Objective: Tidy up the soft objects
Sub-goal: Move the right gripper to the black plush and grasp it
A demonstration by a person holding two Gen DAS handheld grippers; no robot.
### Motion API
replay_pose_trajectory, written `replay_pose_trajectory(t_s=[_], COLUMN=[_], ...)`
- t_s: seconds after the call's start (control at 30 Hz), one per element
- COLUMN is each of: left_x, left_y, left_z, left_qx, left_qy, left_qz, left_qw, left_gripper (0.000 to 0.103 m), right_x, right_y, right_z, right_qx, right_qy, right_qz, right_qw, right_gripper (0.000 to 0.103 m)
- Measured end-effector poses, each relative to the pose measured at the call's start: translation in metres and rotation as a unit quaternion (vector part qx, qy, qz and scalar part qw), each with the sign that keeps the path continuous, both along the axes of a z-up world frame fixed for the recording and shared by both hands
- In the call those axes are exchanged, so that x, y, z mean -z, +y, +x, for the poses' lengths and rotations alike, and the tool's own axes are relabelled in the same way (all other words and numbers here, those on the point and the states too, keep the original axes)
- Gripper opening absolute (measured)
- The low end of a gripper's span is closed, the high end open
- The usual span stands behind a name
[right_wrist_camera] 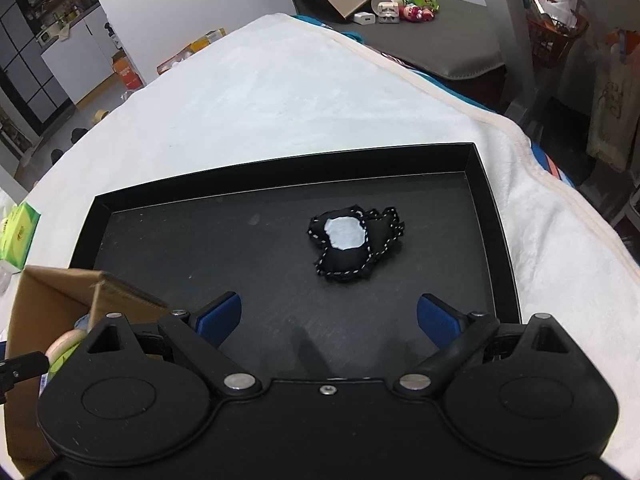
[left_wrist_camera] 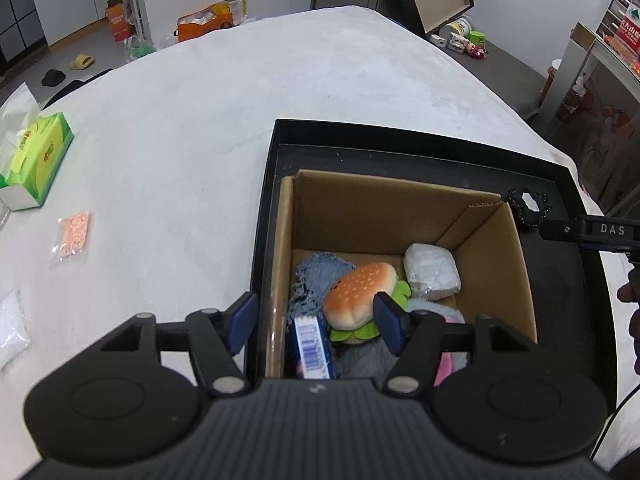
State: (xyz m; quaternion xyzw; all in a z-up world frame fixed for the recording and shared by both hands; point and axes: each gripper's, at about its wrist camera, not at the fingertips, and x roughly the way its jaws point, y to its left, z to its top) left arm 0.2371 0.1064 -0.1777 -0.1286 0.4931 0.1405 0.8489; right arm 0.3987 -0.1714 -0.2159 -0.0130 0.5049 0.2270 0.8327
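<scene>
A cardboard box [left_wrist_camera: 380, 216] stands inside a black tray [left_wrist_camera: 265, 200]. In the box lie a hamburger plush [left_wrist_camera: 356, 296], a blue-grey cloth [left_wrist_camera: 314, 276], a white wrapped bundle [left_wrist_camera: 431, 271], a blue barcoded packet [left_wrist_camera: 314, 346] and pink and grey soft pieces. My left gripper [left_wrist_camera: 316, 320] hangs open over the box's near left side; its right pad stands in front of the burger without pressing it. My right gripper [right_wrist_camera: 329, 316] is open above the bare tray [right_wrist_camera: 280, 164]. A black stitched soft toy with a white patch [right_wrist_camera: 352, 244] lies ahead of it, apart from the fingers.
The tray rests on a white blanket [left_wrist_camera: 240, 100]. To the left lie a green tissue box [left_wrist_camera: 40, 160], a bag of orange pellets [left_wrist_camera: 74, 236] and a white bag [left_wrist_camera: 12, 332]. The cardboard box [right_wrist_camera: 52, 292] fills the tray's left part.
</scene>
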Motion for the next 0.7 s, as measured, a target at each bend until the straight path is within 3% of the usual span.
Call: replay_pose_trajectory(t_s=[0.7], left_x=[0.004], left_y=[-0.003], left_z=[0.026], left_qx=[0.002], left_qy=[0.004], left_qz=[-0.004], left_qw=[1.0000], left_gripper=[0.073], right_x=[0.029], right_y=[0.015], right_z=[0.045], right_qx=[-0.002], right_qy=[0.017], right_qz=[-0.002], right_qw=[1.000], right_gripper=[0.091])
